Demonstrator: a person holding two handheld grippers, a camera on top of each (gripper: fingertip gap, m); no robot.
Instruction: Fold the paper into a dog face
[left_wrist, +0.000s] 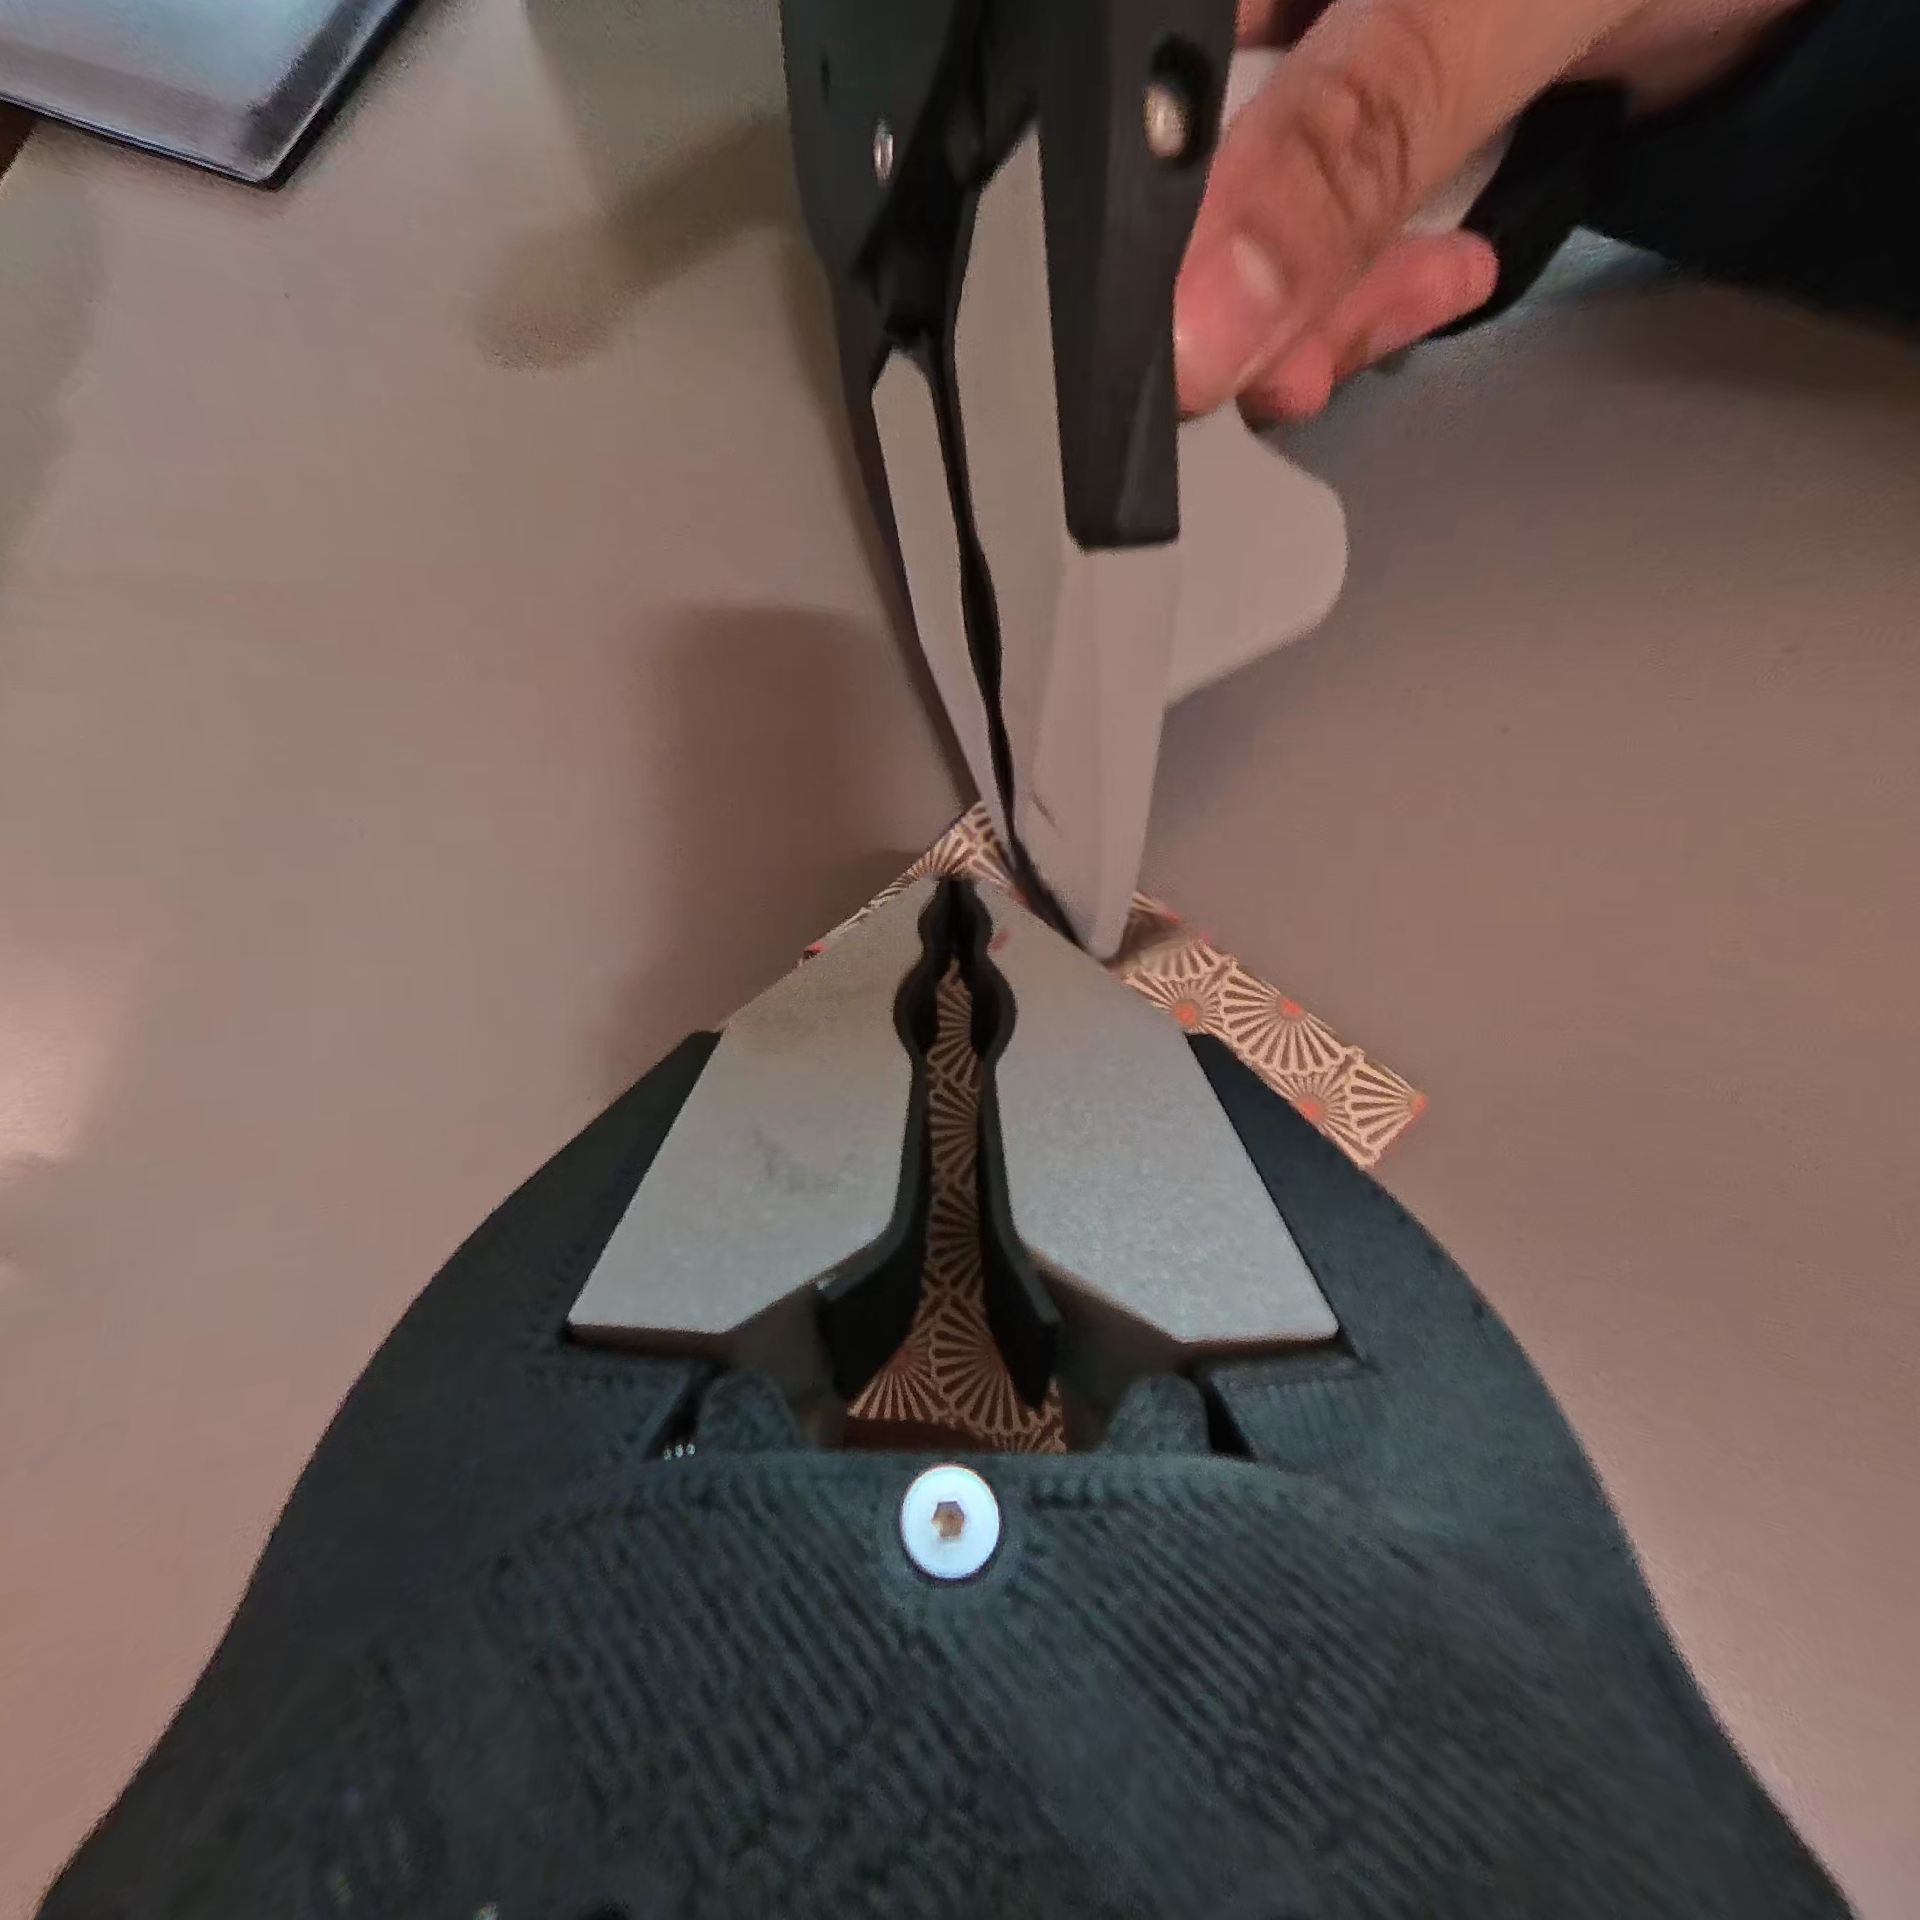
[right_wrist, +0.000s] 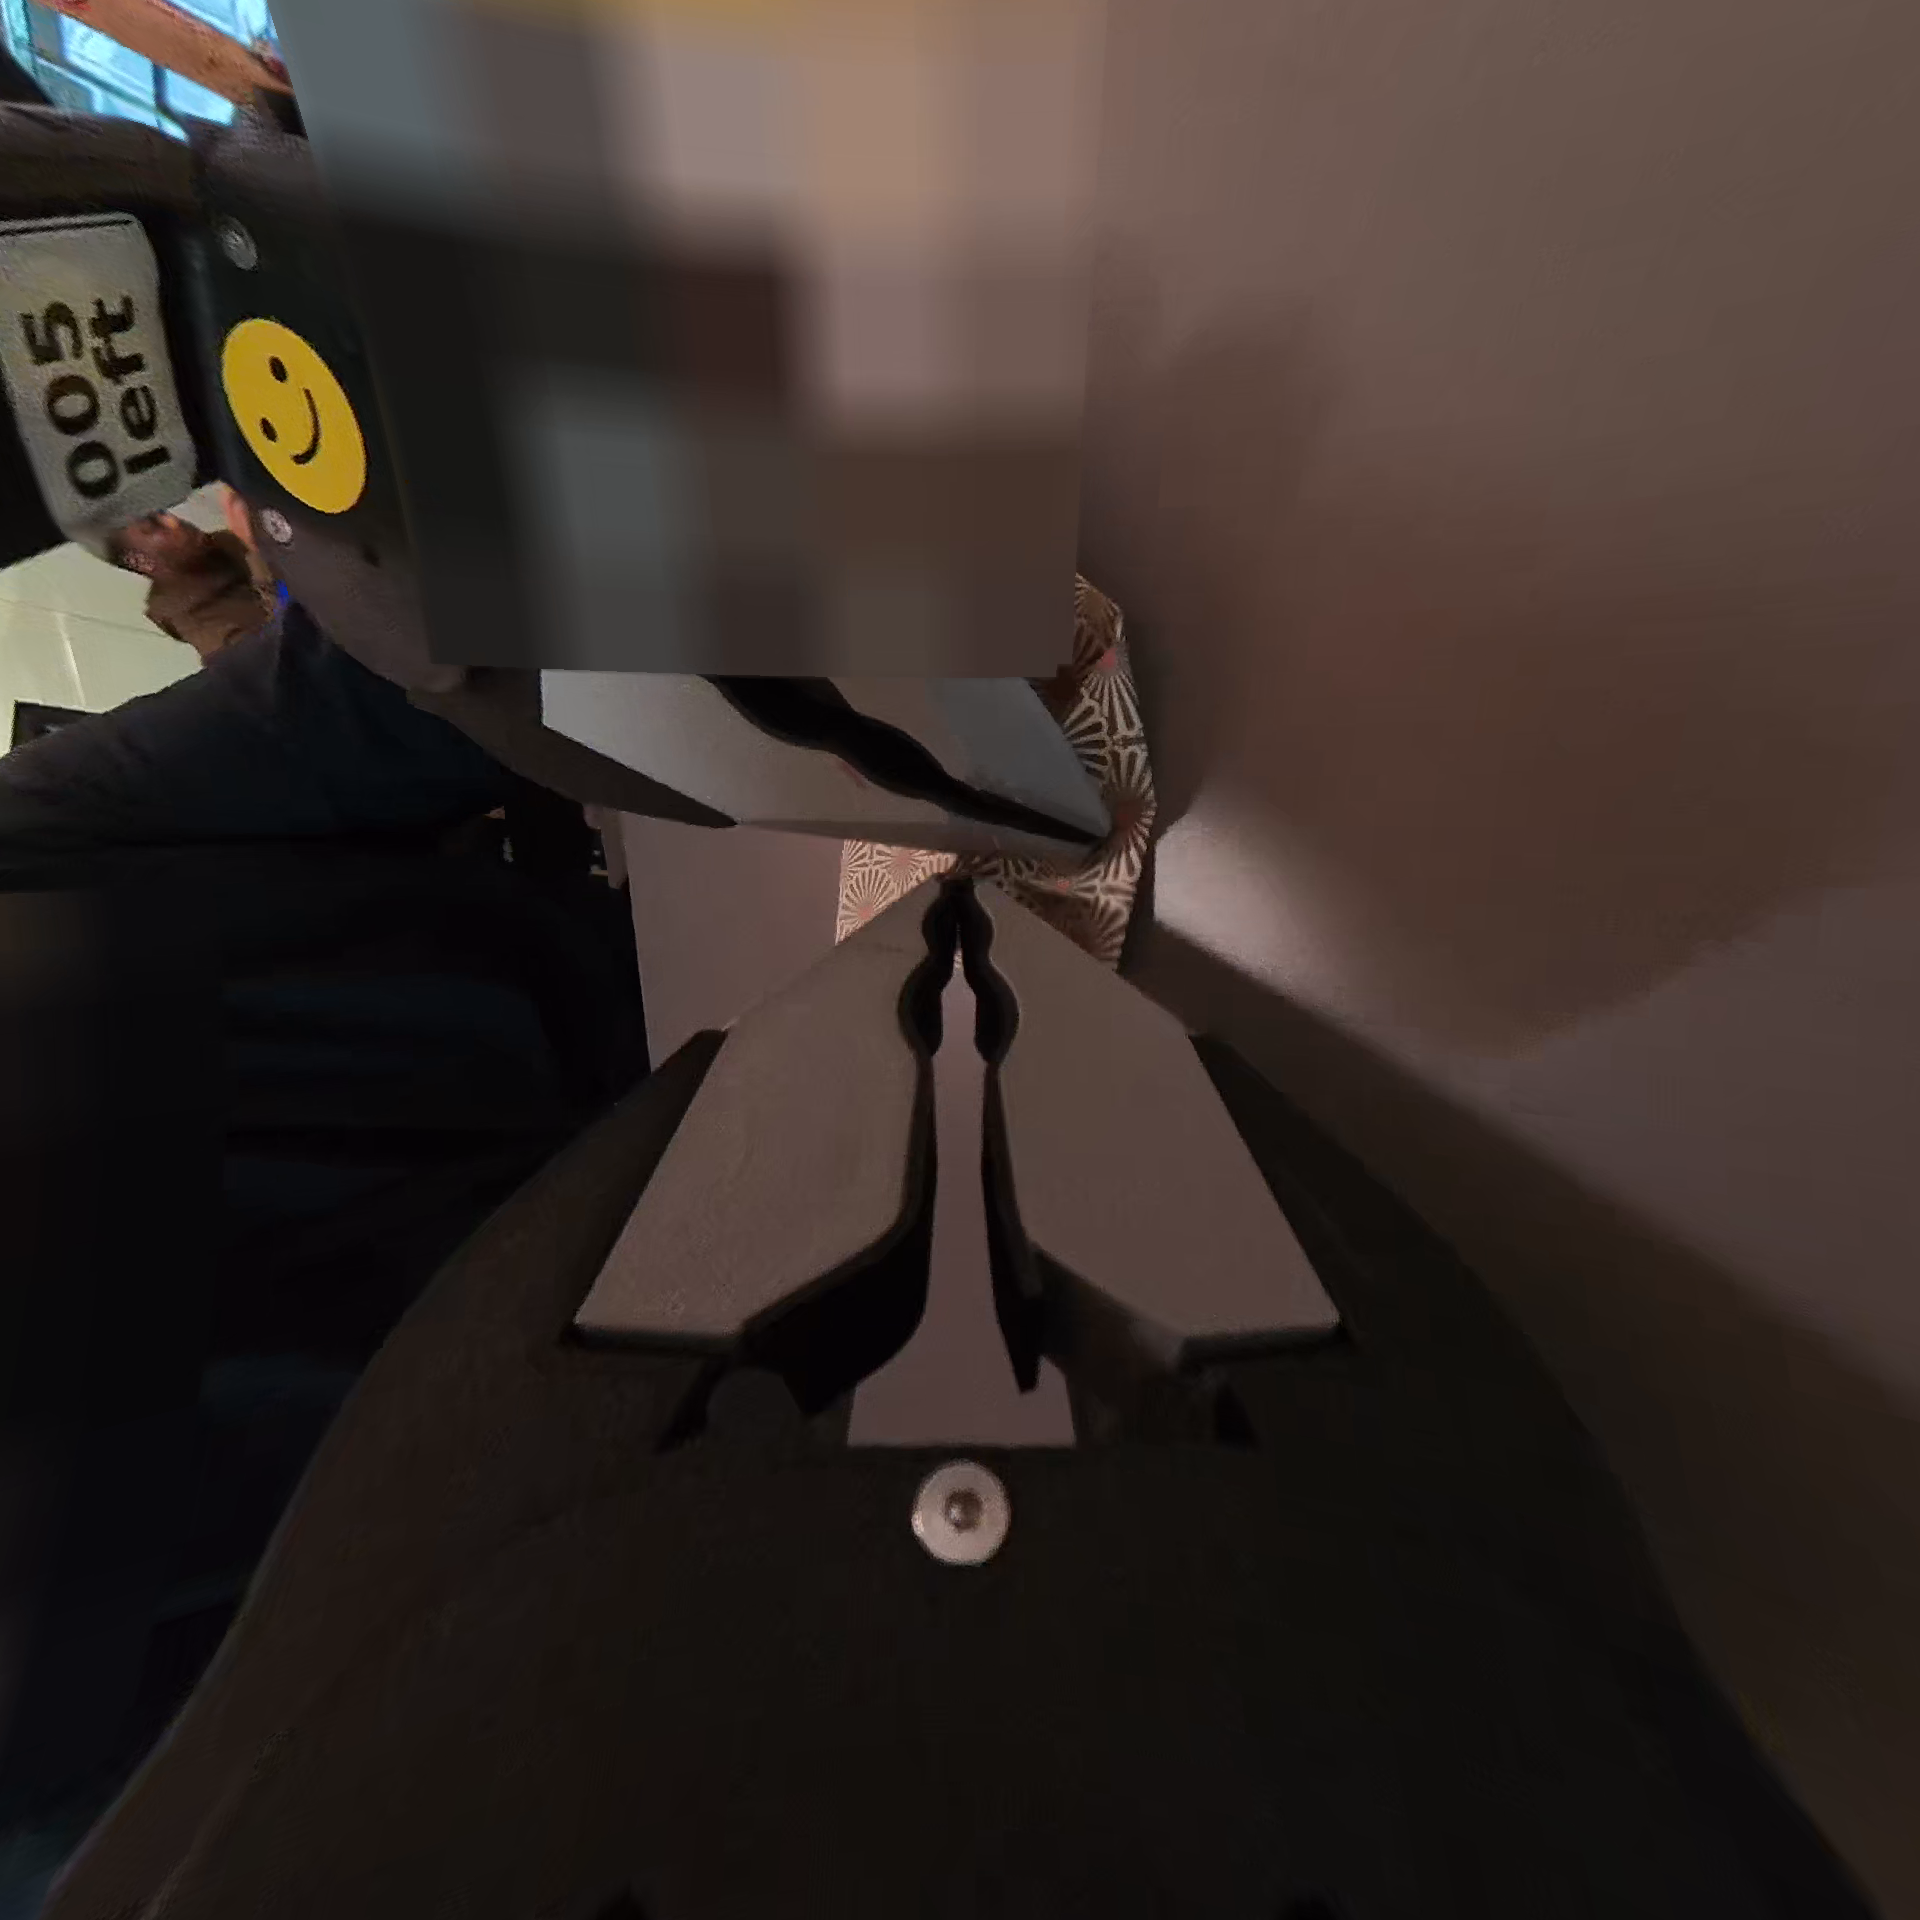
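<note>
Both grippers, left (left_wrist: 961, 894) and right (left_wrist: 1081, 925), jaws pressed together, seemingly pin the paper (left_wrist: 1299, 1049).

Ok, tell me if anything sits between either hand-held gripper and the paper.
Nothing visible does. The left hand-held gripper and the right hand-held gripper both have closed tips right at the patterned paper on the table.

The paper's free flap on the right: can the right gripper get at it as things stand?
Probably yes. The right gripper already touches the paper near that flap, jaws shut, and bare table surrounds it; the left gripper stands close alongside.
</note>
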